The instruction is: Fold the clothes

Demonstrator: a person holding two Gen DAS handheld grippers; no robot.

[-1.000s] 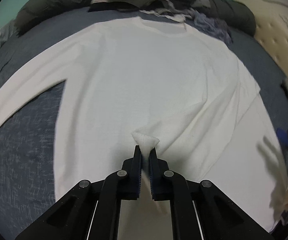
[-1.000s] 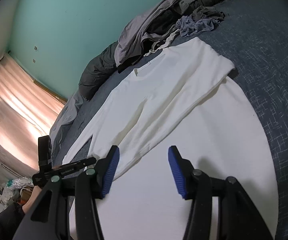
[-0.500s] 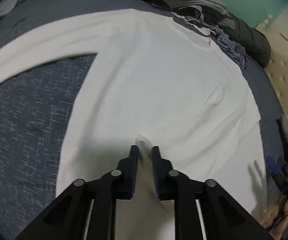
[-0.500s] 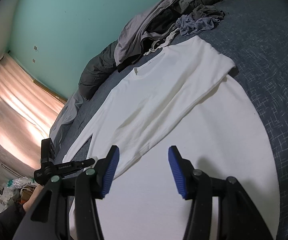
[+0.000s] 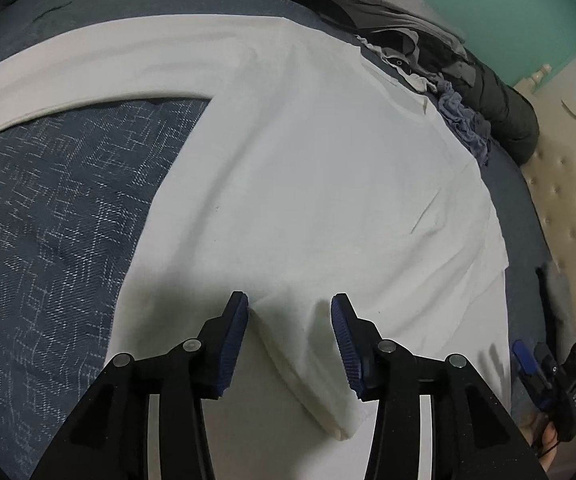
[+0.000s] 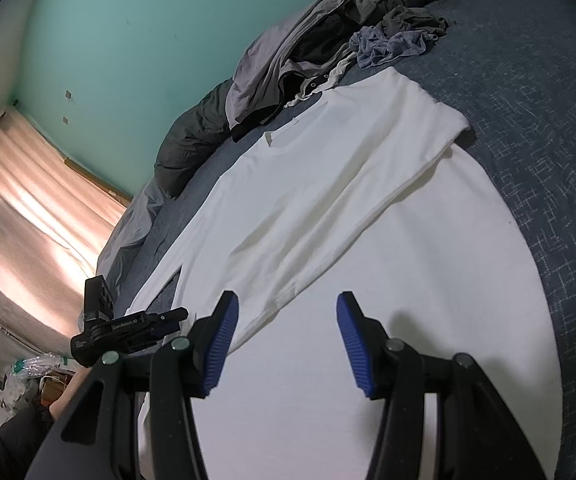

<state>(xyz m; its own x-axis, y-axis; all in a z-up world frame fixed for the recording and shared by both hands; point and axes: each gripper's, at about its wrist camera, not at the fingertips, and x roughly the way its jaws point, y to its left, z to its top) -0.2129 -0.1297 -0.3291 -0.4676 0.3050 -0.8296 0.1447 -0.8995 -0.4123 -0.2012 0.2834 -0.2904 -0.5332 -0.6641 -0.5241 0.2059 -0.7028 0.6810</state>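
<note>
A white long-sleeved shirt lies spread on the dark blue bed, its right sleeve folded across the body. My left gripper is open just above the shirt; the sleeve cuff lies loose between its jaws. In the right wrist view the shirt lies flat with the folded sleeve on top, and my right gripper is open and empty above the shirt's lower part. The left gripper shows at the left there; the right gripper shows at the left view's right edge.
A pile of grey and dark clothes and a dark duvet lie by the collar at the bed's far end. A teal wall, pink curtain and beige padded headboard surround the bed.
My left gripper carried the sleeve cuff across the shirt, then opened and let it go. The right gripper stayed open and nearly still.
</note>
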